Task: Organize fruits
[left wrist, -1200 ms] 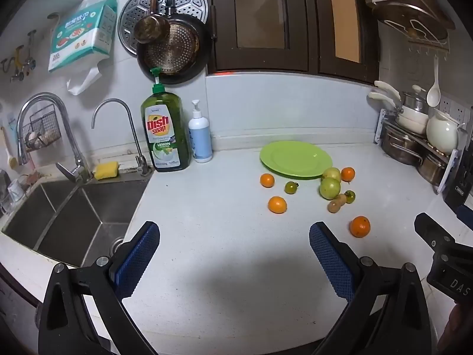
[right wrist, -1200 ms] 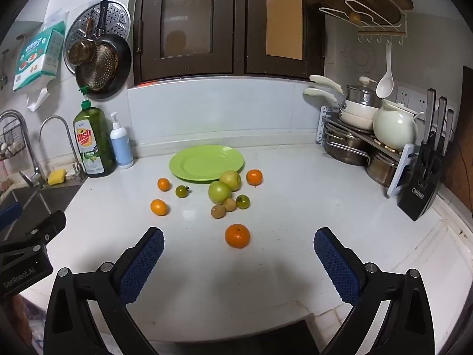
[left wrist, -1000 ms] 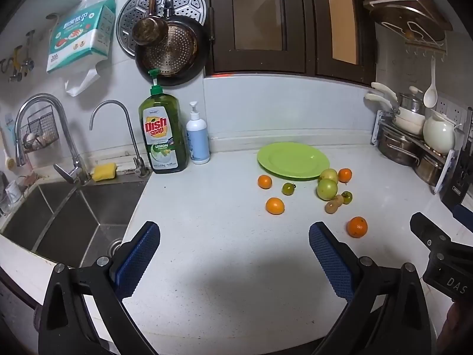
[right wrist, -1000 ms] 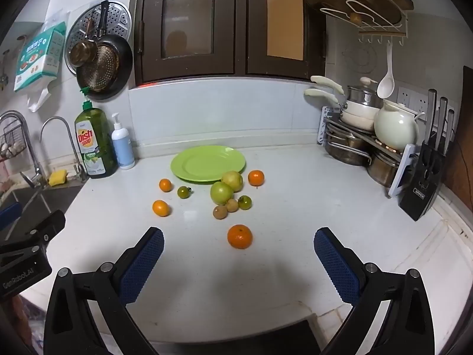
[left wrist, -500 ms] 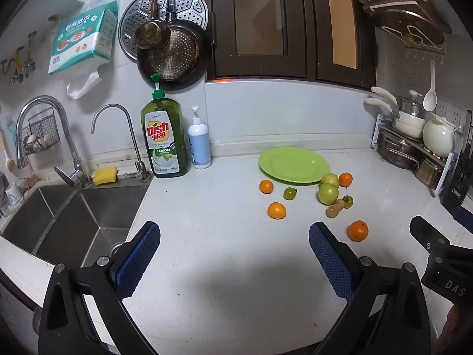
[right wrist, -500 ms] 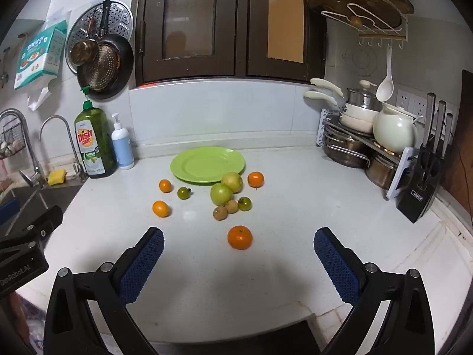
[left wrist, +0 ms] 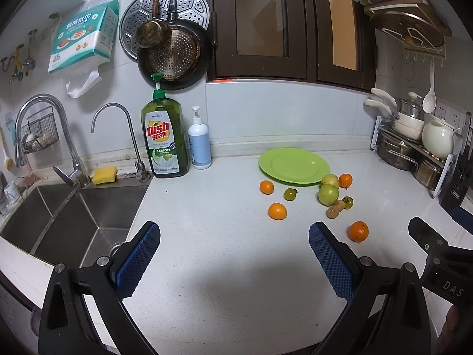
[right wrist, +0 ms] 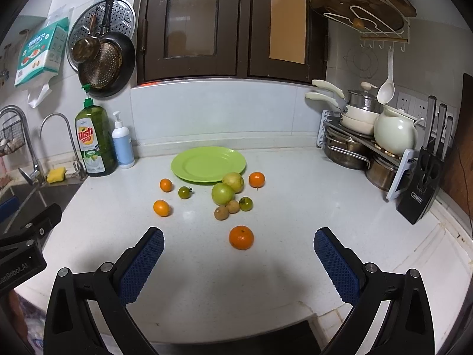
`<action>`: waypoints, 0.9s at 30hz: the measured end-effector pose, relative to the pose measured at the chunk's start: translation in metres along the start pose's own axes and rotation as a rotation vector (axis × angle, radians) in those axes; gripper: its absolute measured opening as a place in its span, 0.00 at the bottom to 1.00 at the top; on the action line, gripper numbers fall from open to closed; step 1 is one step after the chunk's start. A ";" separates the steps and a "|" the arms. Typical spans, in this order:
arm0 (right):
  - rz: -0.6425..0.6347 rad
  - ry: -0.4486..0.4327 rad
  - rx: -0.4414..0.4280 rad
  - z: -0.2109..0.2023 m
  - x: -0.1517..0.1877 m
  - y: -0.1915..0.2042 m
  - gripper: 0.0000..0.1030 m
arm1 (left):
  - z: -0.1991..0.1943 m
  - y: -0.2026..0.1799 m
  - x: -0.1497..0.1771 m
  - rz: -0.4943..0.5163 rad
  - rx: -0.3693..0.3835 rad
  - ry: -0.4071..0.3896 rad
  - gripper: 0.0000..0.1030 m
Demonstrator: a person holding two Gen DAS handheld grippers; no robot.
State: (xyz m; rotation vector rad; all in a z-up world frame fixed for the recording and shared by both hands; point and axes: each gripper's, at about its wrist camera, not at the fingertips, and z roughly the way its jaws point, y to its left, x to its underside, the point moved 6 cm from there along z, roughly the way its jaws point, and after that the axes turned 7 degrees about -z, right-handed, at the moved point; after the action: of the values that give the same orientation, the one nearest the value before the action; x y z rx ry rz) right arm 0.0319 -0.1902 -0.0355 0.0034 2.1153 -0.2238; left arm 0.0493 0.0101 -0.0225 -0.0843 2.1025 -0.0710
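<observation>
While no fruit is on the plate (right wrist: pixel 208 164) | both grippers, left (left wrist: pixel 233 254) and right (right wrist: pixel 239 261), gape empty above worktop (right wrist: pixel 266 281) | nearest orange (right wrist: pixel 241 237) at 12 o'clock of right, likely first pick.

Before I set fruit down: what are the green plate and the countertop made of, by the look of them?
Green plate: probably plastic or melamine; uniform bright colour, smooth soft sheen. Countertop: looks like polished white stone or composite; fine speckles, glossy reflections. Neither is certain from the pictures.

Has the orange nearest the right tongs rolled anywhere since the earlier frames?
No. The nearest orange keeps its spot below the two brown fruits and the green plate; only the camera drifts slightly.
</observation>
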 end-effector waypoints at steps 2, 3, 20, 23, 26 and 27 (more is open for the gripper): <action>0.000 0.000 -0.002 0.000 0.000 0.000 1.00 | 0.000 0.000 -0.001 0.000 0.000 0.000 1.00; 0.000 -0.001 -0.002 0.000 0.000 0.000 1.00 | 0.000 0.000 0.000 0.000 0.000 0.000 1.00; -0.002 -0.001 0.002 0.001 0.000 0.000 1.00 | 0.002 0.000 0.001 0.004 0.001 0.000 1.00; -0.002 -0.001 0.000 0.001 0.000 0.000 1.00 | 0.004 -0.002 0.000 0.007 0.003 0.002 1.00; -0.003 -0.001 0.000 0.002 0.000 0.000 1.00 | 0.004 -0.002 0.001 0.006 0.003 0.002 1.00; -0.002 -0.001 0.000 0.002 0.000 0.000 1.00 | 0.004 -0.002 0.001 0.006 0.001 0.001 1.00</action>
State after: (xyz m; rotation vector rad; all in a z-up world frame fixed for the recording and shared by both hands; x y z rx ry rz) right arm 0.0332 -0.1907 -0.0368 0.0011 2.1143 -0.2254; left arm 0.0521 0.0084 -0.0248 -0.0769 2.1036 -0.0689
